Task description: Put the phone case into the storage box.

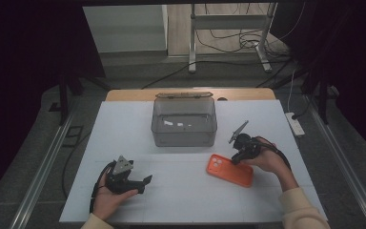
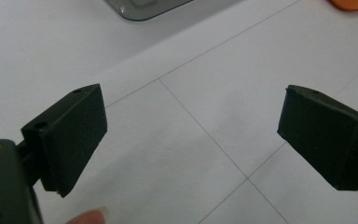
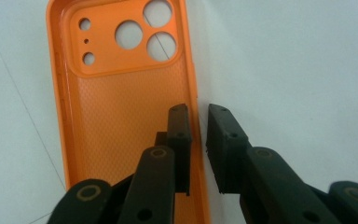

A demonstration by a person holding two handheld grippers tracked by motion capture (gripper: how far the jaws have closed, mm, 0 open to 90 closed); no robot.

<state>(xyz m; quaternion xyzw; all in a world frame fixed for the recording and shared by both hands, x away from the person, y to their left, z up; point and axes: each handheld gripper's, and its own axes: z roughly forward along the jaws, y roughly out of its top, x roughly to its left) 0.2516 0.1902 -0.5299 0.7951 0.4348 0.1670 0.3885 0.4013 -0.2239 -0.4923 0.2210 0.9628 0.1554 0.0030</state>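
An orange phone case (image 1: 228,171) lies on the white table with its inside up, camera cut-outs toward the left. In the right gripper view the case (image 3: 121,116) runs away from me. My right gripper (image 3: 198,135) straddles its right side wall, one jaw inside the case and one outside on the table. The jaws stand narrow with a thin gap still showing beside the wall. From above, the right gripper (image 1: 236,160) sits at the case's far right edge. My left gripper (image 1: 144,185) rests near the front left, wide open and empty (image 2: 191,135) over bare table.
A clear grey plastic box (image 1: 184,125) with its lid tipped back stands at the middle rear of the table; its corner (image 2: 144,7) shows ahead of the left gripper. A white power strip (image 1: 295,123) lies off the table's right edge.
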